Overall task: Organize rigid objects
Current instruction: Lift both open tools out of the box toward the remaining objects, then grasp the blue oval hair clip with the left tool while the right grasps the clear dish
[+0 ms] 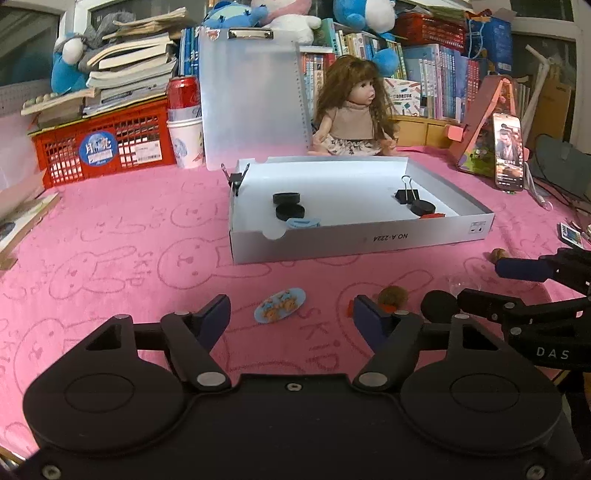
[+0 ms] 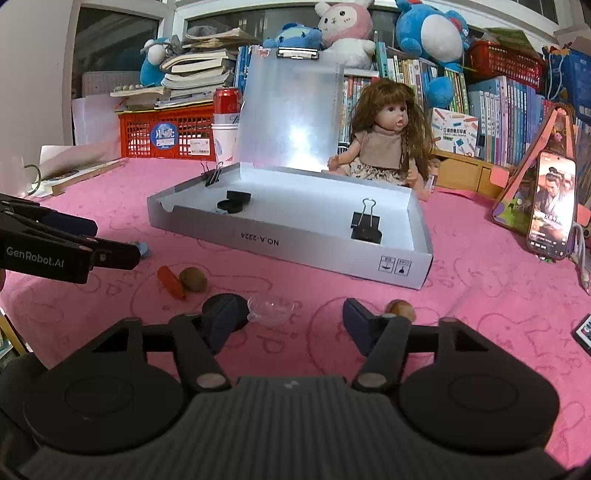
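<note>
Holding 2 black discs (image 1: 289, 205), binder clip (image 1: 407, 192): box (image 1: 362, 240).

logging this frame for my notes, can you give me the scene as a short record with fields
surface: pink cloth
container: white box, open
in box: black discs, binder clip, blue piece
loose on cloth: oval blue clip, walnut, red piece, clear dish
left gripper: open, oval blue clip between fingers
right gripper: open, around clear dish

The bench (image 1: 110, 236) is covered by a pink towel; bookshelves (image 1: 436, 70) are ranged at twelve o'clock, windows (image 2: 114, 33) at eleven.
</note>
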A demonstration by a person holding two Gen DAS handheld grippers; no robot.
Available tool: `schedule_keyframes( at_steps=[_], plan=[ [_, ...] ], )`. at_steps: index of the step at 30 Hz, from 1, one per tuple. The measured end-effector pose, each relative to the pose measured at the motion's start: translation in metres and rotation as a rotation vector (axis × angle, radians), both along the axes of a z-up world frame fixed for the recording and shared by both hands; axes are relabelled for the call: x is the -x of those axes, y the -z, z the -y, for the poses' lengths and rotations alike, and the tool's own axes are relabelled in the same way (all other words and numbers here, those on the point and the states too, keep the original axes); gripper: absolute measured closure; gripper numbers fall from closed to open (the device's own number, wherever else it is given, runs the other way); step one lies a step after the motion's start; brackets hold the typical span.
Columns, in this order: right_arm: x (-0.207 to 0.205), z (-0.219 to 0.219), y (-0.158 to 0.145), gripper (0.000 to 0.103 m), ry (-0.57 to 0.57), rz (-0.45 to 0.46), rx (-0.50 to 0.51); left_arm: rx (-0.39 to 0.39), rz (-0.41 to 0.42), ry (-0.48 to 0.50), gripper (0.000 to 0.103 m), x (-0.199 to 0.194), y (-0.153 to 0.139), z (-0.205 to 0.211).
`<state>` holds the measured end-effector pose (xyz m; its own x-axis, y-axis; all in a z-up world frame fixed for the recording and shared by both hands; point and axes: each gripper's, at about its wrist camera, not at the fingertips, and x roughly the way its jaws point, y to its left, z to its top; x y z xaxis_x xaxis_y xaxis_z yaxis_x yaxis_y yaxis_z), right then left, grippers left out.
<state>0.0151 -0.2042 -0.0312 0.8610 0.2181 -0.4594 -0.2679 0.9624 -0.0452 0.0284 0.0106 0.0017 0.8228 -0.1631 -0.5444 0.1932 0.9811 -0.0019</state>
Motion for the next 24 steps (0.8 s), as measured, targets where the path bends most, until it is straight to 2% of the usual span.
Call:
schedule_keyframes(
  at_steps=[3, 7, 16, 24],
  plan=[
    [-0.002, -0.001, 0.002, 0.041, 0.004, -0.010, -0.007, 0.001, -0.005, -0.006, 0.035, -0.003, 0.002, 0.000],
    [-0.004, -0.001, 0.002, 0.044, 0.008, -0.012, -0.017, 0.003, -0.011, -0.020, 0.037, -0.007, 0.004, 0.002],
    [-0.007, -0.003, 0.003, 0.049, 0.017, -0.013, -0.039, 0.049, -0.035, -0.064, 0.041, -0.018, 0.009, 0.004],
    [-0.008, -0.003, 0.004, 0.052, 0.020, -0.012, -0.057, 0.044, -0.048, -0.093, 0.049, -0.025, 0.015, 0.007]
  ],
)
